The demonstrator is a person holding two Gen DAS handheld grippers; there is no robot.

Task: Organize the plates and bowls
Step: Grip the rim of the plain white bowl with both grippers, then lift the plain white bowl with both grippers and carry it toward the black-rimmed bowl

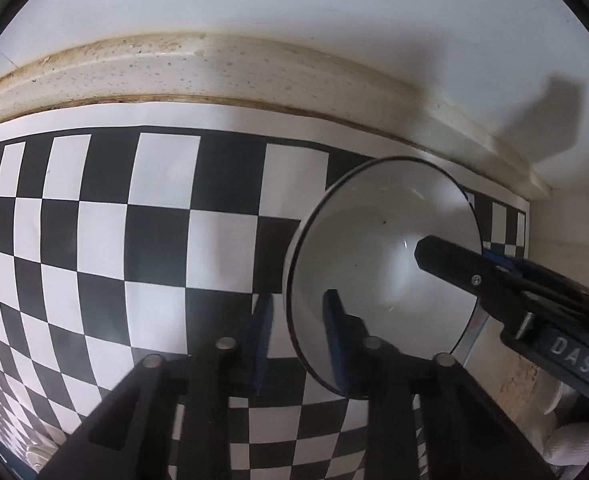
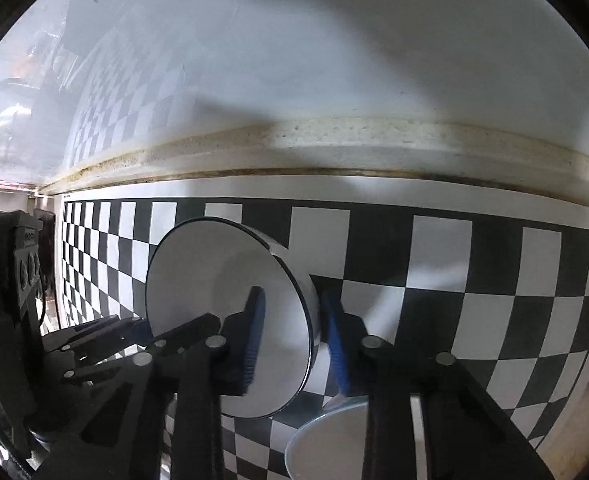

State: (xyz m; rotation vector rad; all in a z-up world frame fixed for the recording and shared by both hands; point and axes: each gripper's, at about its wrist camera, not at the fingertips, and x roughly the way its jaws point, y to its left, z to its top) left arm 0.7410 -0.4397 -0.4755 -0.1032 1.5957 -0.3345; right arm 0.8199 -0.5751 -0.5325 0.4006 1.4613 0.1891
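Both my grippers are on the same white bowl (image 1: pixel 382 264) with its thin dark rim, tipped up on edge over the checkerboard mat (image 1: pixel 134 240). My left gripper (image 1: pixel 296 328) straddles the near rim — one blue pad inside the bowl, one outside, jaws narrow on the wall. My right gripper (image 2: pixel 292 336) bites the opposite rim the same way, blue pads close against it. Below it, a second white dish (image 2: pixel 326 440) — only its edge shows. Behind the mat, a stained cream ledge (image 1: pixel 214 68) meets the white wall (image 1: pixel 294 0).
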